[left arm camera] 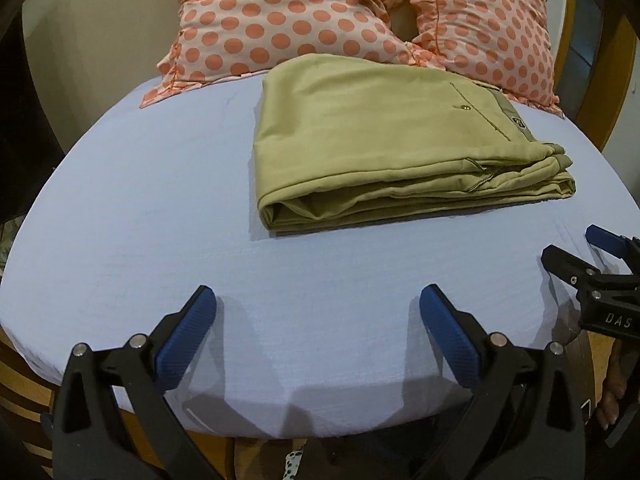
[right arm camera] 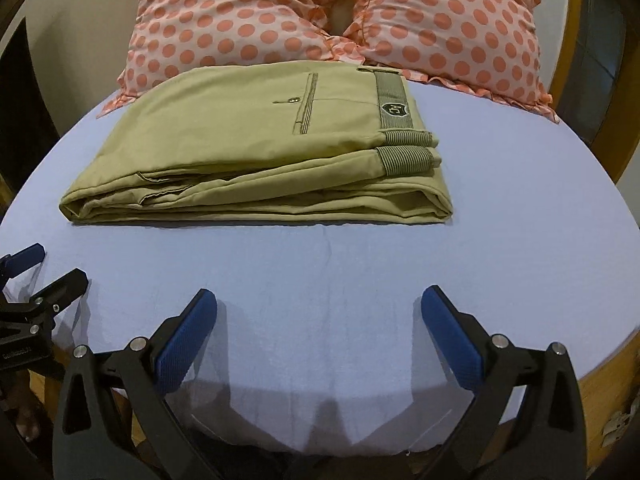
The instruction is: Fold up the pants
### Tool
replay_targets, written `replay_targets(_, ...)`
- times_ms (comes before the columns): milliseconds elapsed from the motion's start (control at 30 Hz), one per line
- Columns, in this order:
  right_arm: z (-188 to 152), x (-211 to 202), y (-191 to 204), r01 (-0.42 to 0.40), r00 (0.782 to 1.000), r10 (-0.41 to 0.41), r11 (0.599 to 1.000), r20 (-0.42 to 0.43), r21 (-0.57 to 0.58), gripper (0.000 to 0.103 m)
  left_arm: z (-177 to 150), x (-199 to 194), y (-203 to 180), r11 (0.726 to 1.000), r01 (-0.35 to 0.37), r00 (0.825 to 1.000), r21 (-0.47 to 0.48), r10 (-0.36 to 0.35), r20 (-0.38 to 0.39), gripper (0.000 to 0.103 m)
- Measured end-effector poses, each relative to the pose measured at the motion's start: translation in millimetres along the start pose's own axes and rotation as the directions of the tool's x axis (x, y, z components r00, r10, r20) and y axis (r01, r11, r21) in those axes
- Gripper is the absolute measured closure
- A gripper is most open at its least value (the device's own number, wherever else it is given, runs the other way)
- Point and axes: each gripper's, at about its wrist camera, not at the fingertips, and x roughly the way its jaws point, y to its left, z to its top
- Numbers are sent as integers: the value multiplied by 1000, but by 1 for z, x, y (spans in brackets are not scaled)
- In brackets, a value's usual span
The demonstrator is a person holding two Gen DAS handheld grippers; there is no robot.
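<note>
Khaki pants (left arm camera: 384, 140) lie folded into a flat stack on the light blue bed sheet (left arm camera: 160, 240), waistband to the right, back pocket button up. They show in the right wrist view (right arm camera: 256, 152) too. My left gripper (left arm camera: 318, 300) is open and empty, held above the sheet near the bed's front edge, short of the pants. My right gripper (right arm camera: 320, 300) is open and empty, also near the front edge. The right gripper appears at the right edge of the left wrist view (left arm camera: 576, 248), and the left gripper at the left edge of the right wrist view (right arm camera: 48, 266).
Two pink pillows with orange dots (left arm camera: 280, 20) (right arm camera: 440, 20) lean at the head of the bed, just behind the pants. A wooden bed frame (left arm camera: 608, 100) runs along the right side. The bed's front edge (right arm camera: 320, 440) is just below the grippers.
</note>
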Motion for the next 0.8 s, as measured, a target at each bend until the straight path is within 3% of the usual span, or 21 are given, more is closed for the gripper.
replay_targets(800, 1, 0, 1, 0, 1000, 0, 1000, -2, 1, 1, -1, -1, 0, 1000, -3, 1000, -8, 3, 14, 2)
